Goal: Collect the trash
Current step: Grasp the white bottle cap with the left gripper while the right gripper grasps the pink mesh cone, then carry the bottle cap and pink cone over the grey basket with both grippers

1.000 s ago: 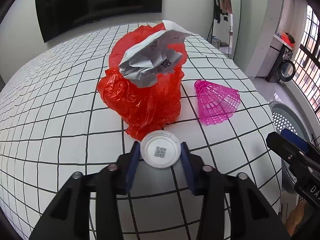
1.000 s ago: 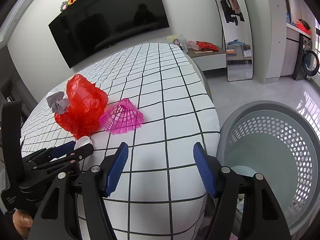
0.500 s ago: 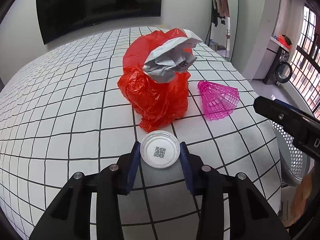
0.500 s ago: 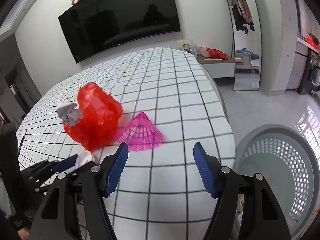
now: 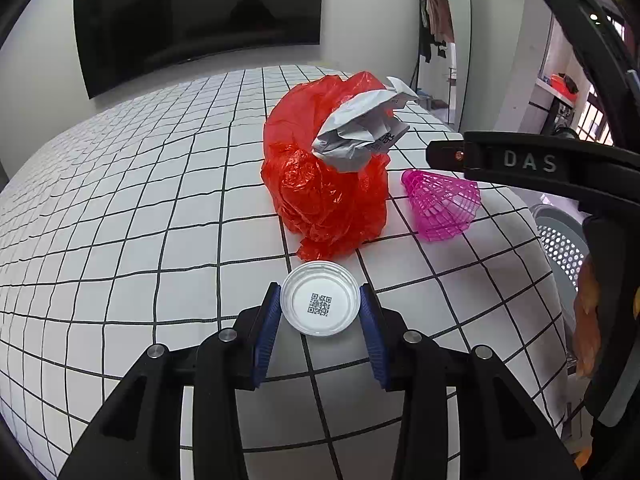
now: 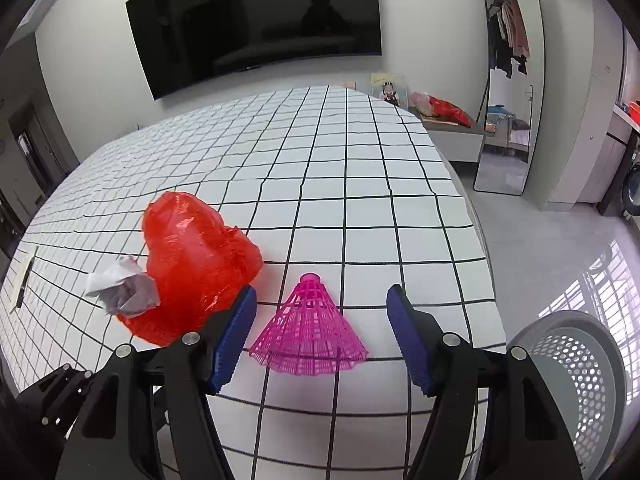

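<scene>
My left gripper [image 5: 320, 312] is shut on a white plastic lid [image 5: 320, 304] with a QR code, held just above the gridded tablecloth. Beyond it lie a crumpled red plastic bag [image 5: 328, 184] with crumpled grey-white paper [image 5: 364, 136] on top, and a pink plastic shuttlecock [image 5: 442, 204]. My right gripper [image 6: 322, 332] is open, its jaws on either side of the pink shuttlecock [image 6: 310, 336], which lies on the table. The red bag [image 6: 192, 268] and the paper [image 6: 122, 292] are to its left.
A grey perforated basket [image 6: 576, 376] stands on the floor off the table's right edge; it also shows in the left wrist view [image 5: 560, 240]. The right gripper's body [image 5: 560, 168] crosses the left wrist view. A TV [image 6: 256, 24] hangs on the far wall.
My right gripper has swung left from over the basket to straddle the pink shuttlecock. My left gripper, still holding the lid, has drawn back slightly from the red bag.
</scene>
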`<state>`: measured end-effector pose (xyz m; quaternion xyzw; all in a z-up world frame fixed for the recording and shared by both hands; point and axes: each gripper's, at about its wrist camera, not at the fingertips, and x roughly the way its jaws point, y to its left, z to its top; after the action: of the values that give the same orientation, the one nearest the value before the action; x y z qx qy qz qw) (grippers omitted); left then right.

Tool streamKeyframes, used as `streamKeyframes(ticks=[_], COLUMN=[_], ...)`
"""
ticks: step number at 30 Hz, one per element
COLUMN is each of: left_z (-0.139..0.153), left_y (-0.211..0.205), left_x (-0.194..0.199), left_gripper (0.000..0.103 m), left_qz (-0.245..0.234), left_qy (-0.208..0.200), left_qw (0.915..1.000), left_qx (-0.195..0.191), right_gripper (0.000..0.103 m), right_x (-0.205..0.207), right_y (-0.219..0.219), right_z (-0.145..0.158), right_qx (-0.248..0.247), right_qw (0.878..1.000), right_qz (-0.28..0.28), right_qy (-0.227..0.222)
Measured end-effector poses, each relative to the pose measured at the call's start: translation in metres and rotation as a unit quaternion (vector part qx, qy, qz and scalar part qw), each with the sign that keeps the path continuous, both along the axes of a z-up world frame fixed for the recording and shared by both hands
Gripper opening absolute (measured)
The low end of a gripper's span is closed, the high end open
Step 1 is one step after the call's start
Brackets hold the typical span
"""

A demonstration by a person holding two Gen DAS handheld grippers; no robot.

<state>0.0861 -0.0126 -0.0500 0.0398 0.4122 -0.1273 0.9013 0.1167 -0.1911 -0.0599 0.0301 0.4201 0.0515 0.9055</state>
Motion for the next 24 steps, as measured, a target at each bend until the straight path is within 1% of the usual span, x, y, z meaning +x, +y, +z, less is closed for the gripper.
streamKeyframes(ticks=[5,10,18,19,24], left_z=[0.000,0.000,0.000,-0.001,-0.001], left_y=[-0.001,-0.002,-0.001,0.000,0.000], left_x=[-0.003,-0.003,-0.002,-0.002,-0.002], left_gripper=[0.039,0.039,0.039,0.039,0.039], left_qz=[-0.006,-0.010,-0.010,-0.010,-0.010], left_qy=[-0.002,0.001,0.002,0.002,0.002], left_qw=[1.0000,0.9999,0.9999,0.9999,0.9999], left_qx=[-0.004,-0.008,-0.012,-0.013,-0.013], right_gripper=[0.065,0.065,0.064,0.060,0.048], right_x=[0.014,0.019,0.016,0.015,0.009], right_y=[0.000,0.001,0.008,0.008,0.002], right_z=[-0.012,-0.024,-0.037,-0.038,-0.034], right_qx=[-0.006,-0.007,-0.016,-0.017,0.001], right_qw=[1.000,0.998,0.997,0.997,0.998], right_qz=[-0.001,0.004,0.014,0.014,0.009], right_qy=[0.029,0.059,0.077,0.076,0.060])
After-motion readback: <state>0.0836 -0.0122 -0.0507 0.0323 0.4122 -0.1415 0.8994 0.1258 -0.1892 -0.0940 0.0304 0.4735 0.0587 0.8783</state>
